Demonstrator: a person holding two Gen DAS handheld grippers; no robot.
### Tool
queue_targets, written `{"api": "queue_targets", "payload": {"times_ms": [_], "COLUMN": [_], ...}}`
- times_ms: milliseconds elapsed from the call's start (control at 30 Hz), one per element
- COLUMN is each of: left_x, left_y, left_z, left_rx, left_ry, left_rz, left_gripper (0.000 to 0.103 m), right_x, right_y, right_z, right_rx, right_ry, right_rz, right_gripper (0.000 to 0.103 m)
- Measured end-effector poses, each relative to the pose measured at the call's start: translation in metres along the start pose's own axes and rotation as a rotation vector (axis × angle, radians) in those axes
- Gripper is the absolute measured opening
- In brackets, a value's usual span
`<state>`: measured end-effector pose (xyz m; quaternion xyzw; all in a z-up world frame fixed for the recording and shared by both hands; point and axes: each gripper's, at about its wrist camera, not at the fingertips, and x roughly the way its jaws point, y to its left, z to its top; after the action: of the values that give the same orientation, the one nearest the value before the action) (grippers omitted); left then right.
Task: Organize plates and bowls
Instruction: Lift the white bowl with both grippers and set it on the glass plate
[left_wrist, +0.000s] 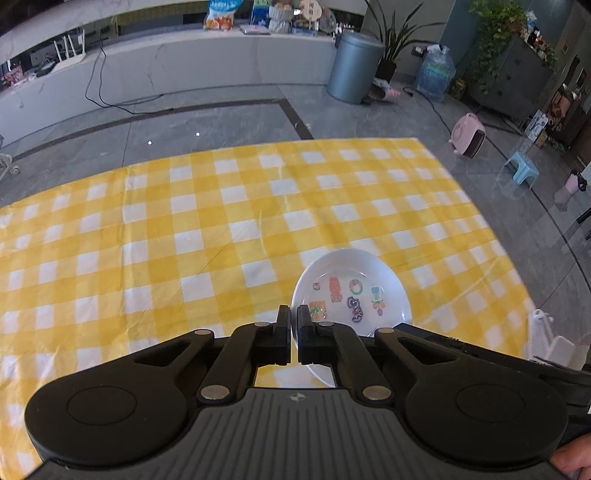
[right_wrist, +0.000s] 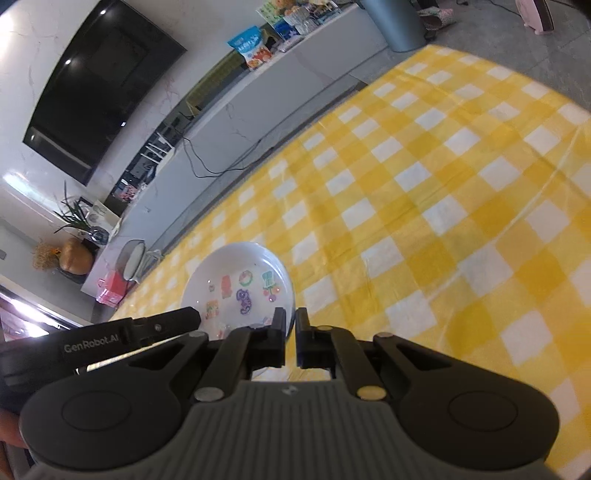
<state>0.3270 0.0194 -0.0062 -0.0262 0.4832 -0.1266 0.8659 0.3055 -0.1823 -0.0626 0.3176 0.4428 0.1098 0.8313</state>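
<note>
Desk (left_wrist: 184, 229): yellow-and-white checked cloth, bare apart from one piece.
Plate (left_wrist: 351, 291): white, shallow, cartoon prints; the only crockery in view, near the desk's near edge. Sorting judged barely begun or nearly finished; no stack or bowl visible.
Left gripper (left_wrist: 293, 317): pitched downward, fingers clamped on the plate's left rim.
Right gripper (right_wrist: 290, 319): pitched downward, fingers clamped on its right rim.
</note>
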Motion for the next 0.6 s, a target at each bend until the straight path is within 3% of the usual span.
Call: {"api": "queue_targets", "payload": {"times_ms": [367, 600], "left_x": [-0.063, -0.080], "left_y": [-0.042, -0.072], "left_z": [-0.038, -0.067], "left_rx": [-0.019, -0.028], "left_ry": [-0.092, -0.110], "left_rz": [-0.021, -0.057], "left_gripper": [0.002, 0.002], "right_x": [-0.079, -0.113], "right_y": [0.000, -0.017], "right_z": [-0.020, -0.038], "right_rx": [-0.042, -0.063], "right_ry": [-0.059, -0.048], "right_rz": [0.059, 0.038], "right_gripper": [0.001, 0.002]}}
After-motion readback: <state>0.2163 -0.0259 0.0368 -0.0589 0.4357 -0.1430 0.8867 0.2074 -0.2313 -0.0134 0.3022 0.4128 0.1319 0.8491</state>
